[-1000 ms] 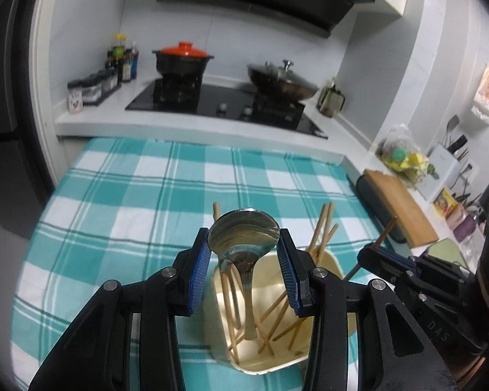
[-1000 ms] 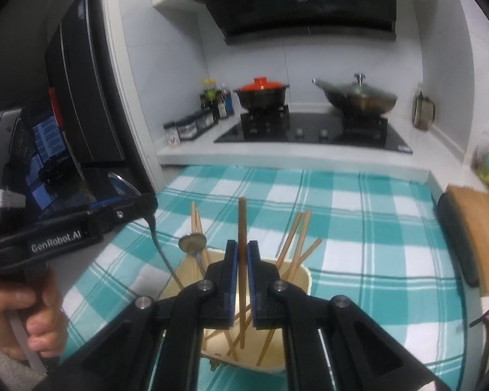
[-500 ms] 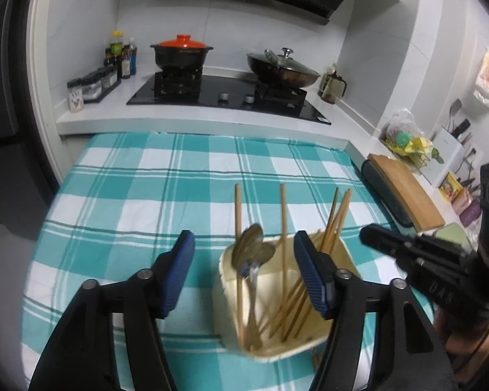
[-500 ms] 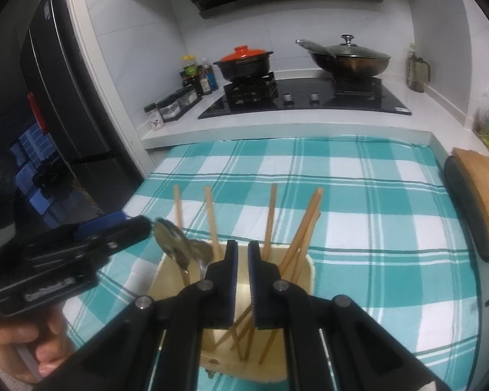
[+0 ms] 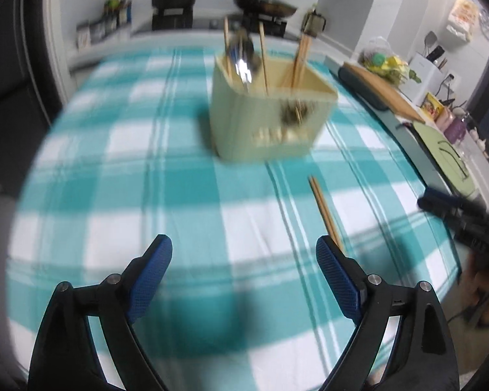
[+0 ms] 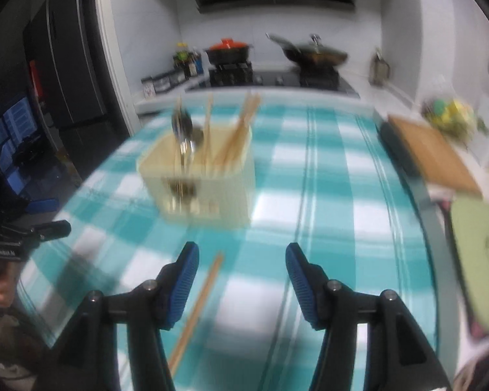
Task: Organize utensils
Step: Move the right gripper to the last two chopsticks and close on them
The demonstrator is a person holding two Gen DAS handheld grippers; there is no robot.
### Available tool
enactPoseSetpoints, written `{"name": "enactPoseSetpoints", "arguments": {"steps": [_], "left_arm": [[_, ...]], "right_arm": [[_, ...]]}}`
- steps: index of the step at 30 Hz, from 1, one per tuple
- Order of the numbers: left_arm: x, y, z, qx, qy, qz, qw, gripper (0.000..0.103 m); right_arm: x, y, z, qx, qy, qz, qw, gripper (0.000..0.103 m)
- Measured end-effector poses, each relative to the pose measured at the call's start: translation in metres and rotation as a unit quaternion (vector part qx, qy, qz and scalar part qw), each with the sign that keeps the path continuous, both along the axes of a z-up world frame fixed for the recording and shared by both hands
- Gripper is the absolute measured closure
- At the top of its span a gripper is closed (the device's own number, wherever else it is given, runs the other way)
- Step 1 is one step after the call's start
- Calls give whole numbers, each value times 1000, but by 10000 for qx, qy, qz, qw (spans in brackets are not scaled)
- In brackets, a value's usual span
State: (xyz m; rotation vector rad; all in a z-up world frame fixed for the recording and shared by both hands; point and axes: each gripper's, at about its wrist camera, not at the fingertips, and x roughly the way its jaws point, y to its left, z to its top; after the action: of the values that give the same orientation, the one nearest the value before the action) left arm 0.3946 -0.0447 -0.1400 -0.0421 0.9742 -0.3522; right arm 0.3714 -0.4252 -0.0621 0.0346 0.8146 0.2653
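A cream utensil box (image 5: 270, 120) (image 6: 200, 184) stands on the teal checked tablecloth (image 5: 146, 176) and holds several wooden chopsticks (image 5: 262, 57) and metal spoons (image 5: 243, 52). A loose pair of chopsticks (image 5: 324, 211) (image 6: 199, 306) lies flat on the cloth nearer me. My left gripper (image 5: 244, 260) hangs low over the cloth, its jaws opening, nothing between them. My right gripper (image 6: 241, 270) is also opening and empty; the loose chopsticks lie just left of its left finger (image 6: 182, 280). Both views are motion-blurred.
Right of the table runs a counter with a wooden cutting board (image 5: 384, 91) (image 6: 433, 153), a green mat (image 6: 479, 244) and a bag of produce (image 5: 388, 62). Behind are a stove, a red-lidded pot (image 6: 228, 49), a wok (image 6: 313, 53) and spice jars (image 5: 101, 29).
Both grippers have pulled back from above the box and dropped toward the cloth. The left let go of the spoon, the right of its chopstick; both now stand open.
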Motion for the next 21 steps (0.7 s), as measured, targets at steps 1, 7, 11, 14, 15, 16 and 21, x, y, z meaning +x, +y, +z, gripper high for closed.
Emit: {"name": "enactPoseSetpoints", "arguments": {"steps": [1,7,11,14,15,16,21], "left_arm": [[-8,-6,-15,-68,149,10,9999,12],[-36,-49,-56,160,286,-57,9994,12],[-37,-45,-55,116,265,136,9995,12],[-38,-31,-56,69,328,369,9988,12],[-39,-26,-56,86,343,424,9985,12],[-40,-22,-57,104,360,480,9981,12],[-48,-7,-64,126,469,616,9969,12]], "right_arm": [[-19,-4,-19,66,149,-124,9998,47],[-94,-10,-107,691,944,-598,9913,69],[-100,10,-112,718,944,-236,9927,78],[-91,24,-102,754,815,-35,9938,78],[-84,28,-101,758,806,25,9939,78],[-76,35,-101,750,825,94,9937,78],[-42,61,-118,604,1013,219,9928,90]]}}
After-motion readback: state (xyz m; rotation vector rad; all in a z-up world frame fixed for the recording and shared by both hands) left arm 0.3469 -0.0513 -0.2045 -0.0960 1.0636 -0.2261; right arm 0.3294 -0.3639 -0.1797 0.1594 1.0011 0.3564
